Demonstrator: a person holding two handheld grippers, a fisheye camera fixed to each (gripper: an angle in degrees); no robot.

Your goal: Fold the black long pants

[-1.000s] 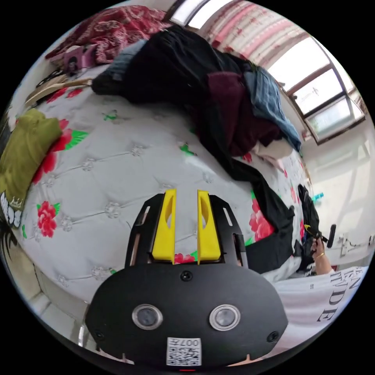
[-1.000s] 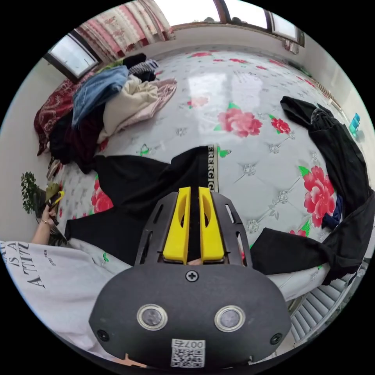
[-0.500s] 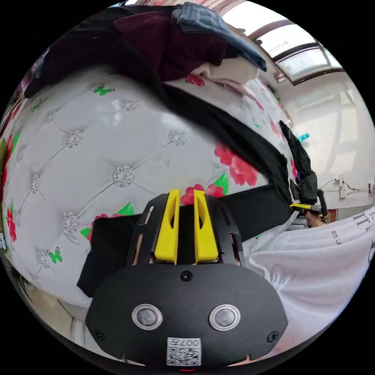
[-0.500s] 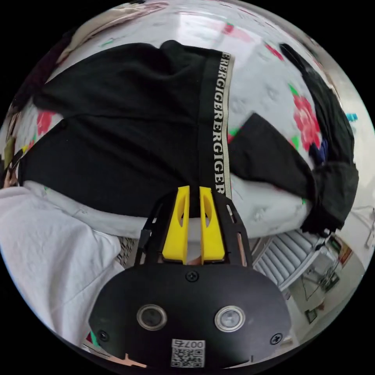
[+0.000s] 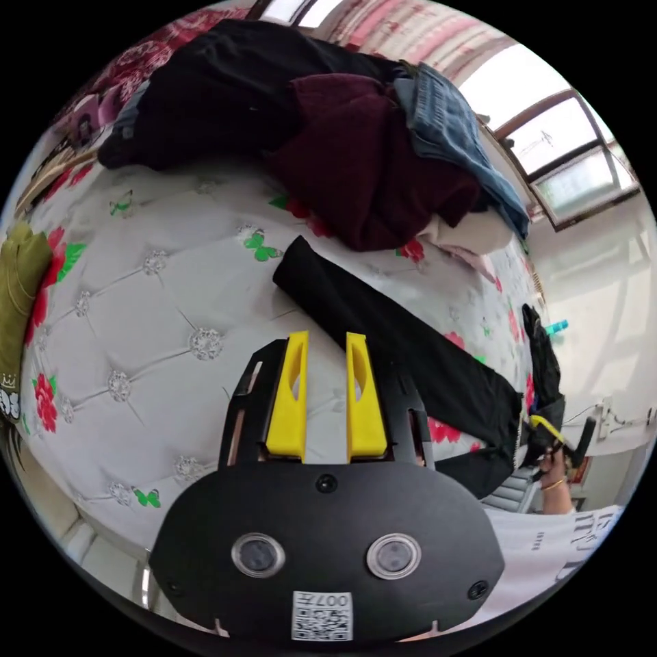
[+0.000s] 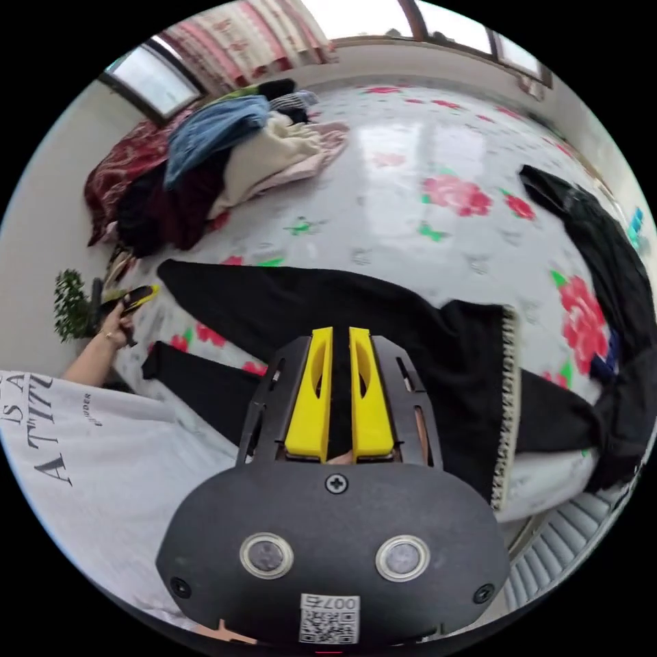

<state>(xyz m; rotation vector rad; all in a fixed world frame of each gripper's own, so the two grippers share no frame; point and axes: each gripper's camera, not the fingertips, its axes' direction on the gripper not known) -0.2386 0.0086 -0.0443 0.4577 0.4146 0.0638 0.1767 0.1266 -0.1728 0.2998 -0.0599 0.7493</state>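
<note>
Left gripper view: left gripper (image 5: pixel 326 342) at 6 o'clock, jaws parted with bare quilted bed (image 5: pixel 157 301) between them and nothing held; black long pants (image 5: pixel 410 356) run from centre toward 4 o'clock, clothes pile (image 5: pixel 356 157) at 12 o'clock, olive garment (image 5: pixel 17 287) at 9 o'clock. Right gripper view: person's white sleeve (image 6: pixel 75 465) at 8 o'clock; right gripper (image 6: pixel 340 339) at 6 o'clock, jaws nearly together over black cloth, grip cannot be told; pants spread across centre, waistband (image 6: pixel 510 390) at 4 o'clock, second dark garment (image 6: pixel 609 274) at 3 o'clock.
</note>
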